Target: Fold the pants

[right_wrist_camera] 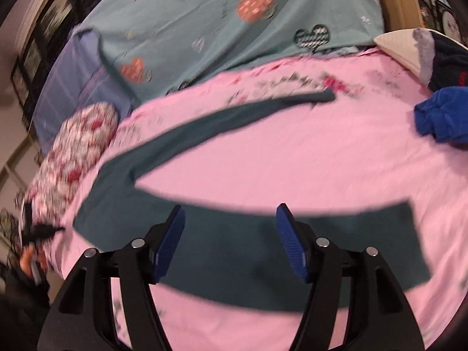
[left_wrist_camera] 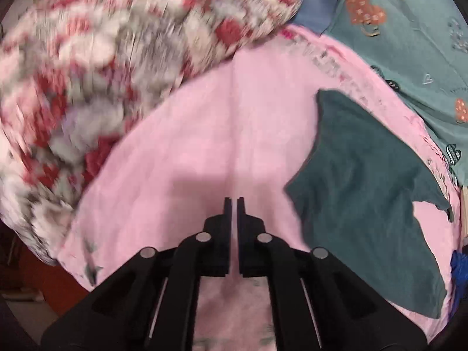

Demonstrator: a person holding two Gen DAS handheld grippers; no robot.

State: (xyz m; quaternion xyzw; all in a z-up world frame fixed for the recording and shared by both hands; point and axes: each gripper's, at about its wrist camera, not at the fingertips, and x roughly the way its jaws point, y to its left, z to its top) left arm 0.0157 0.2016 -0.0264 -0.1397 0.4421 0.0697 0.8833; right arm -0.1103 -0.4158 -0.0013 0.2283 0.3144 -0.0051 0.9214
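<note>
Dark teal pants point(right_wrist_camera: 239, 251) lie spread flat on a pink sheet point(right_wrist_camera: 292, 163), the two legs splayed apart: one leg runs across below my right gripper, the other stretches away to the far right point(right_wrist_camera: 292, 101). My right gripper point(right_wrist_camera: 229, 213) is open and empty, hovering over the near leg. In the left wrist view the pants point(left_wrist_camera: 362, 193) lie to the right. My left gripper point(left_wrist_camera: 234, 200) is shut and empty, over bare pink sheet point(left_wrist_camera: 204, 134) to the left of the pants.
A red and white floral pillow point(left_wrist_camera: 102, 67) lies at the left, also in the right wrist view point(right_wrist_camera: 76, 152). A teal heart-print blanket point(right_wrist_camera: 234, 20) covers the far side. A blue garment point(right_wrist_camera: 444, 114) and folded clothes point(right_wrist_camera: 424, 49) lie at the right.
</note>
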